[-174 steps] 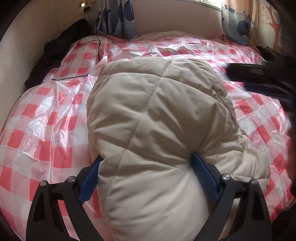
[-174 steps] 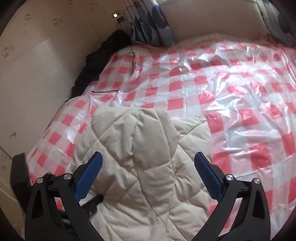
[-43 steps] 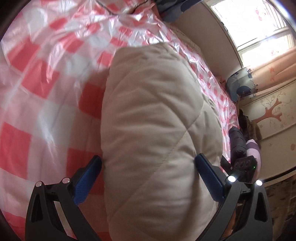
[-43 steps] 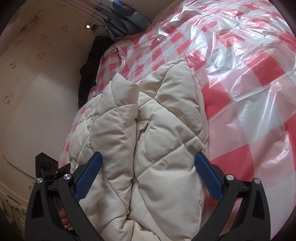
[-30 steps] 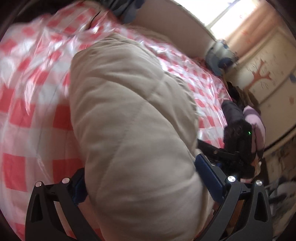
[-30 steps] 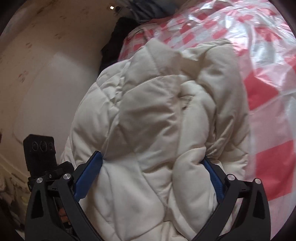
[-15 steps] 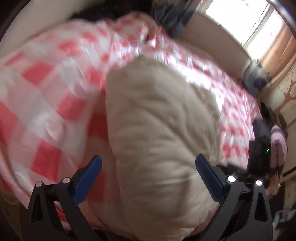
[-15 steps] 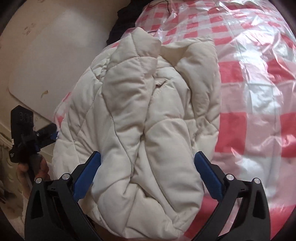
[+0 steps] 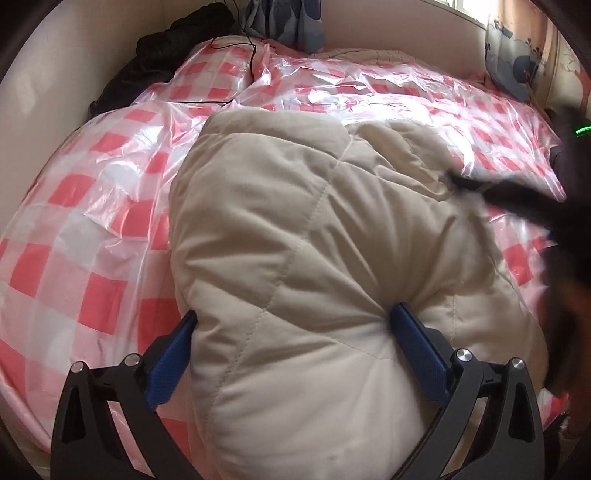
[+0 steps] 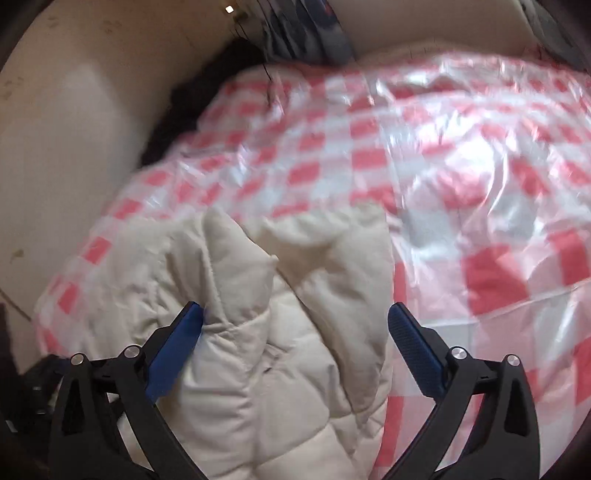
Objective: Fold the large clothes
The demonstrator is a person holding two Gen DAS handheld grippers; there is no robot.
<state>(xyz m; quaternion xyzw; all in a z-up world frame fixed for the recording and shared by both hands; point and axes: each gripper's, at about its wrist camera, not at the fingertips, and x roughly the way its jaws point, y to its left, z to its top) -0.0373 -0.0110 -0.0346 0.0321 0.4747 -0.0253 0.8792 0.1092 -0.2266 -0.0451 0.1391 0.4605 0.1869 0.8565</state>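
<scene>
A cream quilted puffer coat (image 9: 314, 240) lies bundled on a bed with a red-and-white checked plastic cover (image 9: 92, 221). My left gripper (image 9: 295, 332) stands wide open with its blue pads (image 9: 173, 347) on either side of the coat's near fold, which bulges between them. My right gripper (image 10: 295, 328) is also wide open over the coat (image 10: 280, 332) near its right edge, the left pad touching the fabric. The right gripper's dark body shows blurred in the left wrist view (image 9: 535, 206).
A dark garment (image 9: 159, 59) lies at the bed's far left corner by the wall. A black cable (image 9: 221, 99) runs across the cover. Blue patterned curtains (image 9: 288, 22) hang behind the bed, and a cream wall (image 10: 55, 147) runs along the left.
Both views swung back to level over the bed. The coat came down from its lifted, turned position and rests on the cover. The right gripper moved toward the coat's right side.
</scene>
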